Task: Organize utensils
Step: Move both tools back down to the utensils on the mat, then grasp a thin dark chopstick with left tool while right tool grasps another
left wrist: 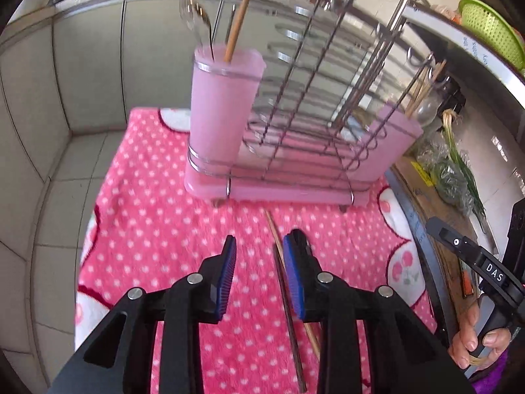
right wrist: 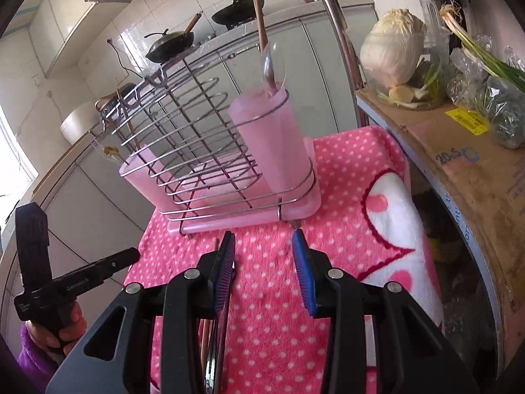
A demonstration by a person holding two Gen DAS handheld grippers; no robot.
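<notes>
A pink dish rack with wire dividers stands on a pink polka-dot cloth. Its near pink holder cup holds a wooden chopstick and metal spoons. In the right wrist view a pink cup holds a spoon and a dark chopstick. Loose chopsticks lie on the cloth. My left gripper is open above them, empty. My right gripper is open, empty; the chopsticks lie under its left finger.
A cardboard box with cabbage and scallions stands right of the cloth. A green basket sits far right. Woks rest on the back counter. Tiled floor lies left of the cloth.
</notes>
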